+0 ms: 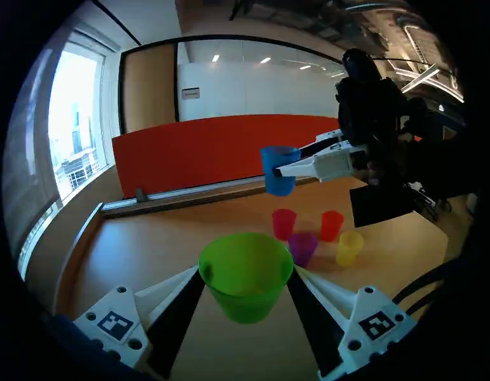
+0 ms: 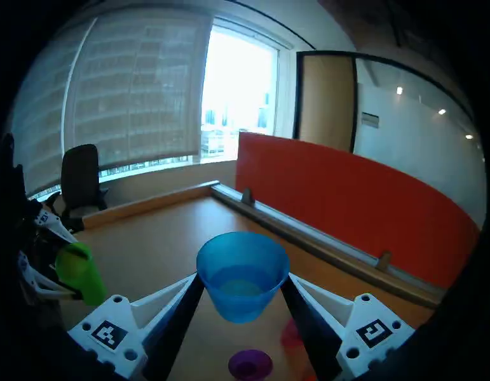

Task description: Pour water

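The wooden desk [image 1: 149, 247] stands to suffer most. Both held cups hang in the air above it, well apart, so a tilt begun before the rims are brought near would send water onto bare wood. It could also land on the cluster standing below: the pink cup [image 1: 283, 223], the red cup [image 1: 331, 225], the purple cup [image 1: 302, 247] and the yellow cup [image 1: 349, 247]. The next risk is grip. Each held cup is a smooth, tapered shell pinched only at its sides, and I judge it could swivel or slide between the fingers once tipped. The smallest risk is a hasty pour that overshoots the receiving mouth.

The right gripper [image 2: 243, 284] is held level and high. Its fingers are closed in on the blue cup [image 2: 243, 270] from either side, and the cup is upright with what looks like a little water low inside. In the left gripper view this cup hangs above the cluster, in front of the red partition [image 1: 200, 152]. The left gripper [image 1: 245, 274] sits lower, also level, with its fingers pressing both flanks of the green cup [image 1: 245, 286]. That cup is upright, mouth open, with no water that I can make out
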The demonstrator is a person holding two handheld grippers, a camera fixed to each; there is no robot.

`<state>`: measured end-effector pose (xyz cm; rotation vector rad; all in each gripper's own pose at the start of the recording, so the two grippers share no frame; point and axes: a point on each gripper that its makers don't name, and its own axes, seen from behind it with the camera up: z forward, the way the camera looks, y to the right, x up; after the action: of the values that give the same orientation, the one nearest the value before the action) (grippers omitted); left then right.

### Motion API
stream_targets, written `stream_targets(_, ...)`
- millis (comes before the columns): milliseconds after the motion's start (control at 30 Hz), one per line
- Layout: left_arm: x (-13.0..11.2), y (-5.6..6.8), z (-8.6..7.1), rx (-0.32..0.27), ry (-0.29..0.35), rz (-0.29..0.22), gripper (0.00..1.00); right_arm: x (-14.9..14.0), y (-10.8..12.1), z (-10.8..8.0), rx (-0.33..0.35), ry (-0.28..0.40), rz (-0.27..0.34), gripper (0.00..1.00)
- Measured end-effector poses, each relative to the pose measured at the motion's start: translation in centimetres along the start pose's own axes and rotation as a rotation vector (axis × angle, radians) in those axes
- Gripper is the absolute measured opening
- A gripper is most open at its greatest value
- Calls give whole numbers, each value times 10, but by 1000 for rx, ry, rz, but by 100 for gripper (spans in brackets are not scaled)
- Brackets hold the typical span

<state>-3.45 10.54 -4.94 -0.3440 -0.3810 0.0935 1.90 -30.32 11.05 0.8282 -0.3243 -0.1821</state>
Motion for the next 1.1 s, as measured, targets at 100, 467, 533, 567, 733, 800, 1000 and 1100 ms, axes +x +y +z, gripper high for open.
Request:
stream_targets(100, 8, 7, -1, -12, 10, 16, 87, 18, 1, -17, -12, 47, -4, 89)
stream_targets(467, 33, 27, -7, -47, 44, 75, 87, 72, 2, -72, -45, 199, 19, 89)
stream_targets(533, 37, 31, -8, -52, 49, 78, 87, 78, 2, -80, -51, 216, 18, 89)
stream_targets(567, 39, 32, -8, -54, 52, 77, 87, 80, 2, -85, -54, 225, 17, 89)
stream_targets(733, 46, 41, -11, -68, 66, 74, 87, 89, 1, -104, -67, 262, 7, 89)
stream_targets(800, 49, 44, -12, -74, 72, 73, 87, 92, 0, -112, -72, 275, 7, 89)
stream_targets(1000, 55, 56, -14, -97, 85, 72, 87, 95, -2, -134, -79, 294, -3, 89)
stream_targets(1100, 60, 63, -15, -111, 94, 68, 87, 95, -3, -144, -85, 299, -14, 89)
